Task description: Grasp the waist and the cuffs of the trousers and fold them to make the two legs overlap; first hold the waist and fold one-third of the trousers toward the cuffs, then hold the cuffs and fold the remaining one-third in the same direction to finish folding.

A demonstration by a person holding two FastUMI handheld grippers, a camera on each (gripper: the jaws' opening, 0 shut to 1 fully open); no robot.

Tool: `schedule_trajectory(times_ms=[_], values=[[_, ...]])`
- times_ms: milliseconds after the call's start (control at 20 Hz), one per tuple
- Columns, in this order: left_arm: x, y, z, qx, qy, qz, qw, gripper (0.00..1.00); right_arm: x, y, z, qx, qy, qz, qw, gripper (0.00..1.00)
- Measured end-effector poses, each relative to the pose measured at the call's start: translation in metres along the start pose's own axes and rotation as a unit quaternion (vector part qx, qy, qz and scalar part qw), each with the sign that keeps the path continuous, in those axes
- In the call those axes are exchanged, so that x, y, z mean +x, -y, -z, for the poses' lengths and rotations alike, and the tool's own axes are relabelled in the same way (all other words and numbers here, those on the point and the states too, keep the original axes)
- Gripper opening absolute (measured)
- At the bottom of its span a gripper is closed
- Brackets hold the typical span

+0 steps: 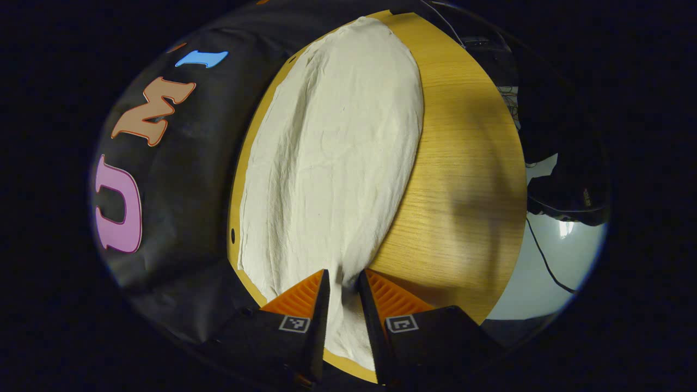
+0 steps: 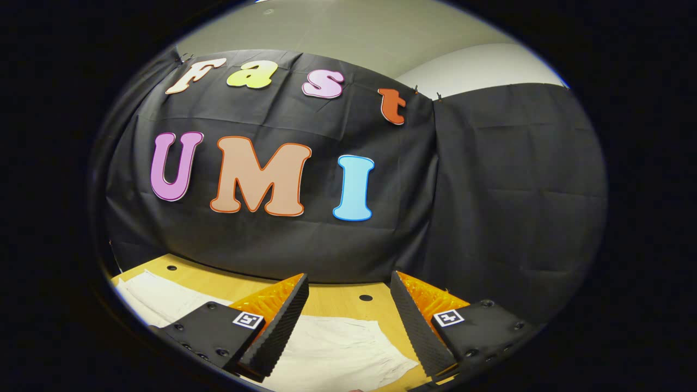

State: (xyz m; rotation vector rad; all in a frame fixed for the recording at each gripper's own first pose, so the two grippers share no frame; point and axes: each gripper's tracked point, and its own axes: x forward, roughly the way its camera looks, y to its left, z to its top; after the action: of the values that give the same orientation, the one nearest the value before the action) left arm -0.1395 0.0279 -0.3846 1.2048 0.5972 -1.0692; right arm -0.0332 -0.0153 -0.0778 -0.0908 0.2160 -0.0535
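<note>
Trousers [image 1: 332, 158] lie flat on the desk [image 1: 463, 179], stretching ahead of the left gripper [image 1: 343, 280], whose narrowly parted jaws straddle the cloth. The right gripper [image 2: 348, 305] hovers above them, jaws wide, empty.

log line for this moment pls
trousers: flat on table | left hand-held gripper: narrow gap, over trousers end | right hand-held gripper: open, above trousers
</note>
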Motion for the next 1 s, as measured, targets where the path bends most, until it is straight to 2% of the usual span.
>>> schedule_trajectory(times_ms=[150, 200, 250, 450, 600, 750, 1000], values=[[0.002, 0.004, 0.001, -0.021, 0.001, 0.016, 1.000, 0.20, -0.010, 0.002, 0.004, -0.008, -0.005, 0.006, 1.000, 0.97], [0.002, 0.004, 0.001, -0.019, 0.002, 0.016, 1.000, 0.12, -0.013, 0.001, 0.007, -0.015, -0.010, 0.007, 1.000, 0.97], [0.002, 0.003, 0.002, -0.015, 0.003, 0.015, 1.000, 0.09, -0.014, 0.002, 0.012, -0.026, -0.014, 0.008, 1.000, 0.97], [0.001, 0.006, 0.002, -0.022, 0.013, 0.008, 1.000, 0.02, -0.019, 0.006, 0.033, -0.101, -0.033, 0.005, 0.994, 0.97], [0.000, 0.005, 0.001, -0.028, 0.023, 0.011, 0.999, 0.00, -0.024, 0.006, 0.055, -0.177, -0.050, -0.014, 0.983, 0.98], [0.002, 0.004, 0.002, -0.029, 0.020, 0.014, 0.999, 0.00, -0.024, 0.011, 0.087, -0.260, -0.071, -0.041, 0.962, 0.98], [0.004, 0.004, 0.002, -0.033, 0.006, 0.010, 0.999, 0.00, -0.015, 0.031, 0.151, -0.391, -0.113, -0.099, 0.908, 0.98]])
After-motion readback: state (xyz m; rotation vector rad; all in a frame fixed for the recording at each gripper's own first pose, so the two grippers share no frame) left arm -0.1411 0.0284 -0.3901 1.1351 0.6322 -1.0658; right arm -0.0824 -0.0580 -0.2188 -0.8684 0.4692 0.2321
